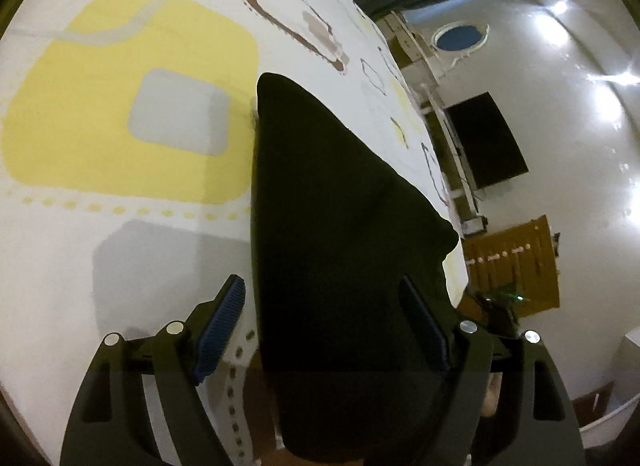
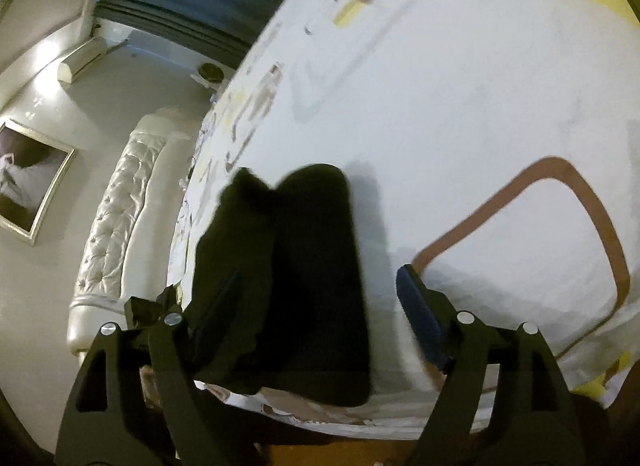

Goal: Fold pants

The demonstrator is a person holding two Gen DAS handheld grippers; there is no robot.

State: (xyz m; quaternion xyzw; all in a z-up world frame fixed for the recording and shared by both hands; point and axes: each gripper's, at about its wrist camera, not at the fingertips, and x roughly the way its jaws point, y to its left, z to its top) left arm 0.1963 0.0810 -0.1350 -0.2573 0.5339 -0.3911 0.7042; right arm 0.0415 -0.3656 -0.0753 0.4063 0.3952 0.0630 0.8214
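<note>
We found the black pants [image 1: 336,225] lying on the patterned bedspread [image 1: 120,105] at the near edge of the bed, already gathered into a long, narrow bundle. From the right wrist view the pants [image 2: 296,274] showed two lengthwise lobes side by side with a notch at the far end, which we read as the two legs laid together or one fold made along the length. One end reached the edge of the mattress and, in the left view, seemed to hang a little over it.

Our left gripper [image 1: 324,330] stood wide, its blue pads on either side of the dark cloth and not pressing it. Our right gripper [image 2: 316,314] was equally wide; one finger was over the pants and the other over bare bedspread, so nothing was held there either.

We judged the lengthwise stage done and both hands free of the garment. What remained, as far as we could tell, was the crosswise fold or folds to bring the long strip down to a compact stack. The cloth was so dark and the right view so blurred that we could not count layers, so the fold tally may be off.
</note>
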